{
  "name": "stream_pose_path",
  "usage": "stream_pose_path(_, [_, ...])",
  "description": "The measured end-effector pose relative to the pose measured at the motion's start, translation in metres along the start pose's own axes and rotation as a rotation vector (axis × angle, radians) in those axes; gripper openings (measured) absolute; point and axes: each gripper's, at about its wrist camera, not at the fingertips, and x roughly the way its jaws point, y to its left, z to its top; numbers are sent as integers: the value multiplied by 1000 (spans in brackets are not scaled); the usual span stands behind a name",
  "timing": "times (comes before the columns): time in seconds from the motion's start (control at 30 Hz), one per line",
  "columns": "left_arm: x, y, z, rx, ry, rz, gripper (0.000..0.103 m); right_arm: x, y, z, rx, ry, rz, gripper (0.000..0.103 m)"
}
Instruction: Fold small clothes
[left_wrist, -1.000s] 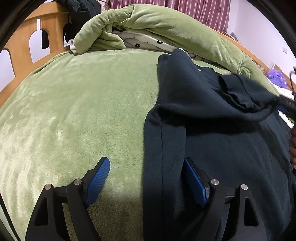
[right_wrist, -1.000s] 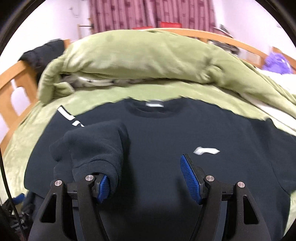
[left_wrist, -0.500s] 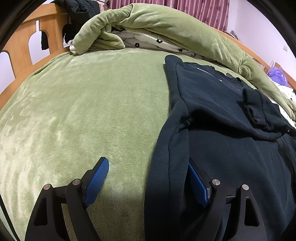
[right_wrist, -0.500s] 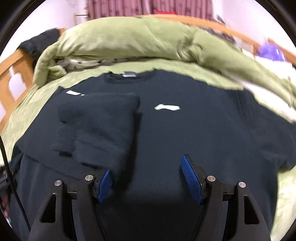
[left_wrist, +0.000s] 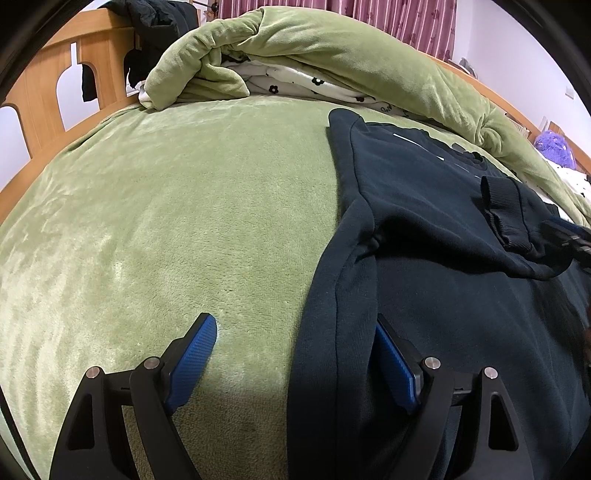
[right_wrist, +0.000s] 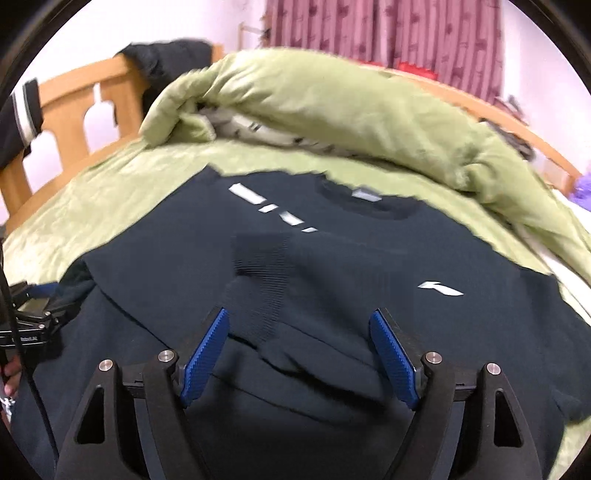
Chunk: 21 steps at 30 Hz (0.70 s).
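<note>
So there's a dark navy sweatshirt (right_wrist: 332, 266) spread front-up on a bed with a green fleece blanket (left_wrist: 166, 221). Neck points toward the far end, where a bunched green duvet (left_wrist: 332, 62) is piled up with a white flowery sheet (left_wrist: 306, 81) poking out underneath. Wooden bed frame (left_wrist: 48, 74) behind that, dark clothes (left_wrist: 155, 18) draped over it, striped maroon curtain (right_wrist: 388, 33) further back.

One sleeve (right_wrist: 266, 280) is folded in over the chest, ribbed cuff lying on the body of the shirt. Small white logo (right_wrist: 439, 288) to its right in the right wrist view, white stripes (right_wrist: 273, 208) up near the shoulder.

Left gripper (left_wrist: 291, 365) is wide open and holding nothing. It straddles the side edge of the sweatshirt: one blue pad is over bare blanket, and the shirt's side fold partly covers the other. Can't tell if the pads actually touch the fabric.

Right gripper (right_wrist: 299, 354) is also wide open, nothing clamped. It sits low over the middle of the shirt with the folded sleeve lying between the fingers, cuff end just past the left pad. That view is a bit blurry.

The right gripper's tip (left_wrist: 569, 236) shows at the right edge of the left wrist view, right beside the cuff
</note>
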Motion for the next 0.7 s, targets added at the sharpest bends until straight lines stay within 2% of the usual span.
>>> stream_pose_path(0.1, [0, -1, 0, 0, 0, 0, 83, 29, 17, 0, -45, 65, 12, 78])
stream_pose_path(0.23, [1, -1, 0, 1, 0, -1, 84, 51, 31, -6, -108, 136, -33, 83])
stream_pose_path(0.33, [1, -1, -1, 0, 0, 0, 84, 54, 27, -6, -95, 139, -24, 83])
stream_pose_path(0.4, [0, -2, 0, 0, 0, 0, 84, 53, 21, -3, -70, 140, -28, 62])
stream_pose_path(0.43, [0, -2, -1, 0, 0, 0, 84, 52, 17, -1, -62, 138, -43, 39])
stream_pose_path(0.47, [1, -2, -1, -1, 0, -1, 84, 51, 10, 1, -50, 140, -41, 24])
stream_pose_path(0.53, [0, -2, -1, 0, 0, 0, 84, 42, -7, 7, 15, 117, 13, 19])
stream_pose_path(0.7, [0, -2, -1, -1, 0, -1, 84, -14, -70, 13, 193, -41, -50, 18])
